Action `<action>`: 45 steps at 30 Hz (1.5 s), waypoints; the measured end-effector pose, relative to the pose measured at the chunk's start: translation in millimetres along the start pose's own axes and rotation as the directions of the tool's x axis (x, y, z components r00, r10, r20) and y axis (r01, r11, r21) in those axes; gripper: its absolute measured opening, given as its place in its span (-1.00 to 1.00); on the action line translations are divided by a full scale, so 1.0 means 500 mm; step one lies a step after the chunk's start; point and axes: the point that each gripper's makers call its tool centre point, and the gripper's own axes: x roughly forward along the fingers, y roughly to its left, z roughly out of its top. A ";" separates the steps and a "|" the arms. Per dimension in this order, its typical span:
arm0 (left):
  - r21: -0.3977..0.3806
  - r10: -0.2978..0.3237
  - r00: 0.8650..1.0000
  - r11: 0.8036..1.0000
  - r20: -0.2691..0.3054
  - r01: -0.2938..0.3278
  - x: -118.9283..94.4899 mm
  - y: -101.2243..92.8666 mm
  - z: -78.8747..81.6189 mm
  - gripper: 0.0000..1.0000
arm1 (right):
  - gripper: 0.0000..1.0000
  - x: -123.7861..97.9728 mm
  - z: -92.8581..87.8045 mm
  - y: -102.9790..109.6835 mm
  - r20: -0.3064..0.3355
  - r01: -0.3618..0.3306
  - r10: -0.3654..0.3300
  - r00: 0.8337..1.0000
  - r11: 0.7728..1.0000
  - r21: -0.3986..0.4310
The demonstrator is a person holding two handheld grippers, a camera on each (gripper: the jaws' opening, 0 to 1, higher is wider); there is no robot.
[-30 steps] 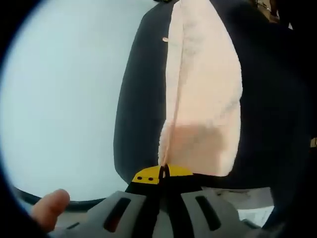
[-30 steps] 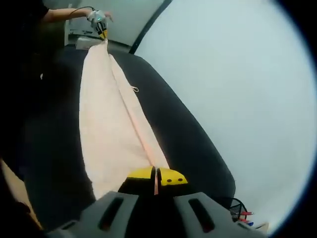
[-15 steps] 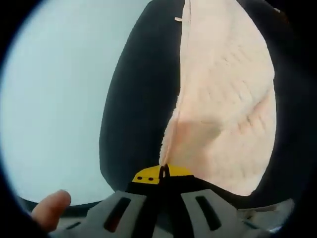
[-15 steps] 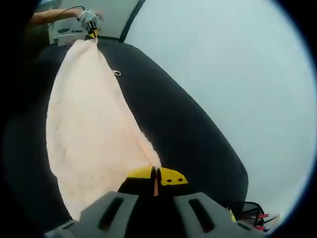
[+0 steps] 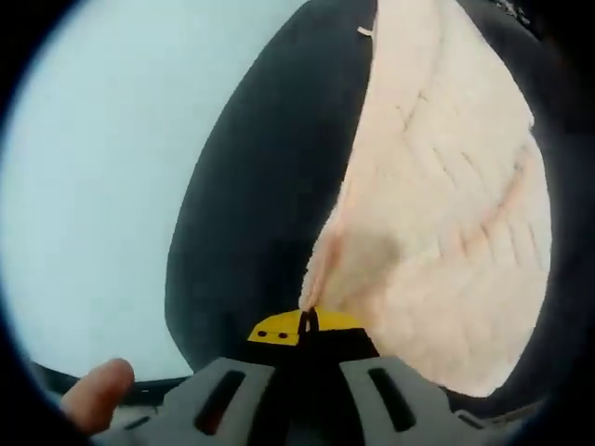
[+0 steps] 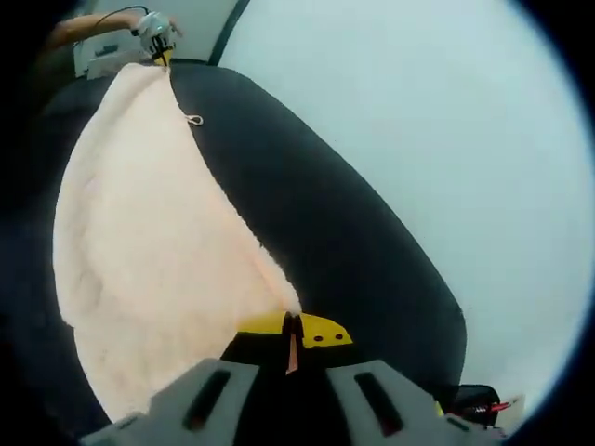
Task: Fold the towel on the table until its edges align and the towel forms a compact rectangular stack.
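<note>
Left gripper view: my left gripper (image 5: 305, 325), yellow-tipped jaws pressed together at 6 o'clock, pinches one corner of the pale peach towel (image 5: 446, 214). From that corner the cloth fans toward 1 o'clock, spread over the black table (image 5: 251, 214); a small hanging loop (image 5: 364, 32) sits on the towel's edge near 12 o'clock. A fingertip (image 5: 98, 395) of my hand shows at 8 o'clock, beside the gripper body. A pale blue-white surface (image 5: 102, 167) lies past the table from 8 to 11 o'clock.

Right gripper view: my right gripper (image 6: 291, 327), jaws likewise closed at 6 o'clock, grips another corner of the towel (image 6: 149, 242), a thin strip of cloth caught between the tips. The towel stretches toward 11 o'clock, where the left gripper (image 6: 158, 42) holds its far corner. The loop (image 6: 194, 120) lies on the edge just below that gripper. The black table (image 6: 335, 232) runs from 11 to 5 o'clock.
</note>
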 end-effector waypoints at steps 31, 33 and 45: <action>0.130 0.092 0.966 0.984 0.241 -0.126 -0.213 -0.251 0.052 -0.40 | -0.58 -0.193 -0.082 0.216 0.087 0.075 -0.050 0.995 0.942 -0.328; 0.123 0.090 0.965 0.985 0.245 -0.123 -0.202 -0.249 0.053 -0.39 | -0.60 -0.191 -0.063 0.188 0.127 0.185 -0.149 0.981 0.921 -0.344; 0.251 0.154 0.980 0.951 0.122 -0.181 -0.177 -0.250 0.021 -0.96 | -0.99 -0.203 -0.061 0.195 0.125 0.261 -0.229 0.965 0.830 -0.493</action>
